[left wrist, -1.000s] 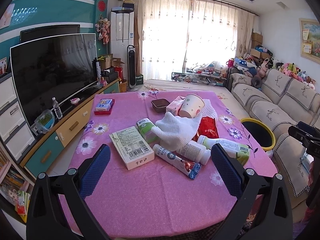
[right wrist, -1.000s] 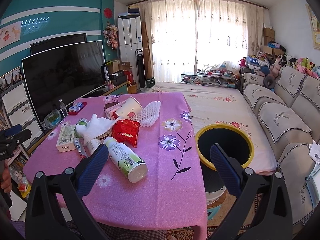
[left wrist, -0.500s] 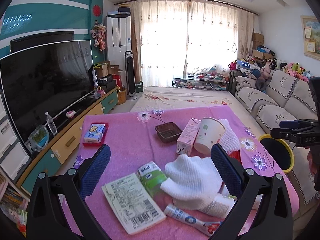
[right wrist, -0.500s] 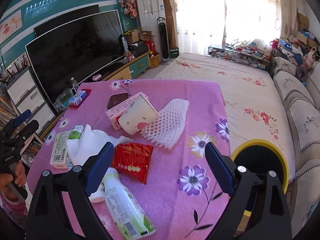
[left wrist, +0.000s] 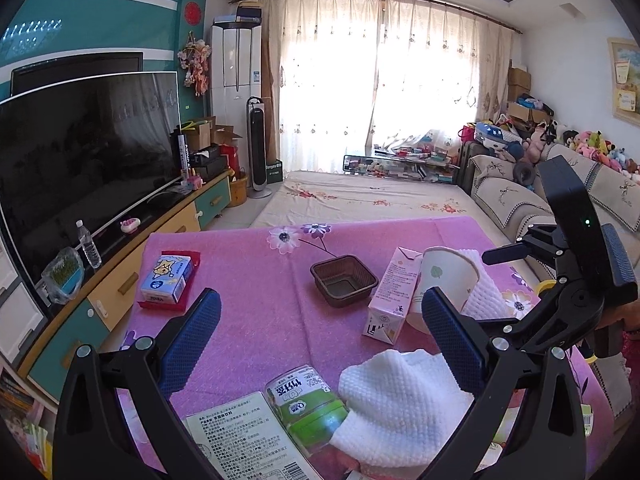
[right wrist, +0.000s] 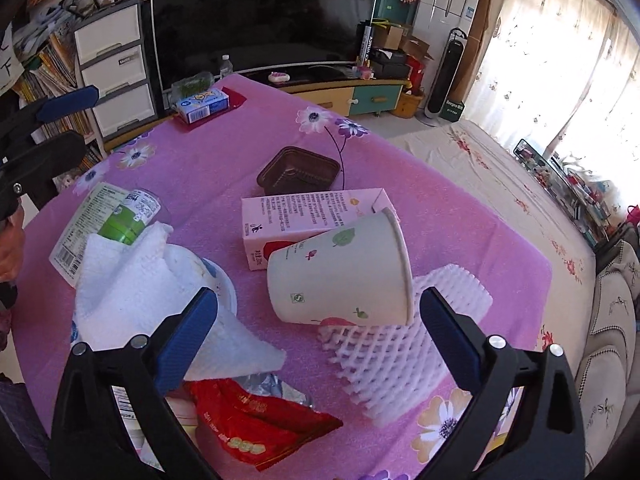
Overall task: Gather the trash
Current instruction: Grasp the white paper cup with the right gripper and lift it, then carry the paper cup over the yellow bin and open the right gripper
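Trash lies on the pink flowered tablecloth point(right wrist: 224, 152). In the right wrist view a paper cup point(right wrist: 340, 276) lies tipped against a pink carton point(right wrist: 304, 216) and a white foam net point(right wrist: 400, 360). My right gripper point(right wrist: 316, 304) hovers just above the cup, its jaws opening wide, pads touching nothing. A red wrapper point(right wrist: 256, 420) and a white towel point(right wrist: 132, 292) lie nearer. My left gripper point(left wrist: 320, 302) is open over the table, empty, facing a brown tray point(left wrist: 344, 280). Below it lie a green bottle point(left wrist: 308, 408) and a flat printed box point(left wrist: 240, 440).
A blue tissue box point(left wrist: 166, 280) sits on a red card at the table's far left. A TV point(left wrist: 80, 160) on a low cabinet runs along the left. A sofa point(left wrist: 516, 204) is on the right, with a yellow-rimmed bin point(left wrist: 544, 285) just showing beside it.
Both grippers moved forward over the table. The right one tilted down and rolled, coming close above the paper cup. The left now sees the brown tray and the right gripper.
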`<state>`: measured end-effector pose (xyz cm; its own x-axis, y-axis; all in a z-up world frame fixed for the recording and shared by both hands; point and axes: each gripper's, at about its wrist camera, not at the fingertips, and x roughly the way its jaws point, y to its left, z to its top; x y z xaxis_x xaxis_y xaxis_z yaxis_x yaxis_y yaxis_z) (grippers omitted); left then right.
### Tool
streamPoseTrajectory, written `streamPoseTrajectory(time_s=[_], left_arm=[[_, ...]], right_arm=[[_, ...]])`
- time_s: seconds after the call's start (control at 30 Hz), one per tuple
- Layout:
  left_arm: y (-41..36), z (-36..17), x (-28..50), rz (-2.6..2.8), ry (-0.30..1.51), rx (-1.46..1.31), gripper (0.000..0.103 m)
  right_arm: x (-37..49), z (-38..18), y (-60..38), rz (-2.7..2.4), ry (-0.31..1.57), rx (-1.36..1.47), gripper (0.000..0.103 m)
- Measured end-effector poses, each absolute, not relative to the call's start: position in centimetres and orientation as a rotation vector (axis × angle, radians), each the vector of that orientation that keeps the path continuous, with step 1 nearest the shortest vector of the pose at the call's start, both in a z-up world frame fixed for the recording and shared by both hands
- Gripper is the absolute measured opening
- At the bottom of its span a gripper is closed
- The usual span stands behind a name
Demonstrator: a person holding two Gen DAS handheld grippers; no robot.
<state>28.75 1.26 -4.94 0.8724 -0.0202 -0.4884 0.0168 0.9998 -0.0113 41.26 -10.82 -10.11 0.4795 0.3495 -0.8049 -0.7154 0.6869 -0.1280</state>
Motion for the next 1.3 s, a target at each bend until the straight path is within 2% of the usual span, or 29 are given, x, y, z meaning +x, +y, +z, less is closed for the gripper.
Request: streamPoseTrajectory(time_s=[0.37, 0.43, 0.5, 0.8, 1.03, 1.3], left_arm=[[2.5, -7.4, 30.5, -0.052, 0.551, -0.058, 0.099], [2.5, -7.5, 30.6, -0.058, 0.558, -0.064, 0.099], [2.4, -7.8, 30.4, -0.064, 0.561, -0.067, 0.099], [2.0, -8.3, 30.2, -0.079, 0.566, -0.057, 0.099], [1.6, -8.2, 29.7, -0.102, 0.565, -0.058, 0.099], [0.4, -8.3, 29.7, -0.133, 0.572, -0.035, 0.099]], right_arm=[[43.5, -12.5, -9.0, 0.63, 0.858, -0.569, 0.096], [43.7, -12.6, -9.1, 0.634, 0.862, -0.548, 0.082], [43.8, -12.5, -9.4, 0.629, 0.856, -0.529, 0.082], [41.5, -8.1, -11.8, 0.622, 0.749, -0.435, 0.081], [39.4, -5.0, -23.3, 0.429, 0.752, -0.255, 0.081], [39.5, -11.9, -38.2, 0.061, 0.987, -0.058, 0.082]])
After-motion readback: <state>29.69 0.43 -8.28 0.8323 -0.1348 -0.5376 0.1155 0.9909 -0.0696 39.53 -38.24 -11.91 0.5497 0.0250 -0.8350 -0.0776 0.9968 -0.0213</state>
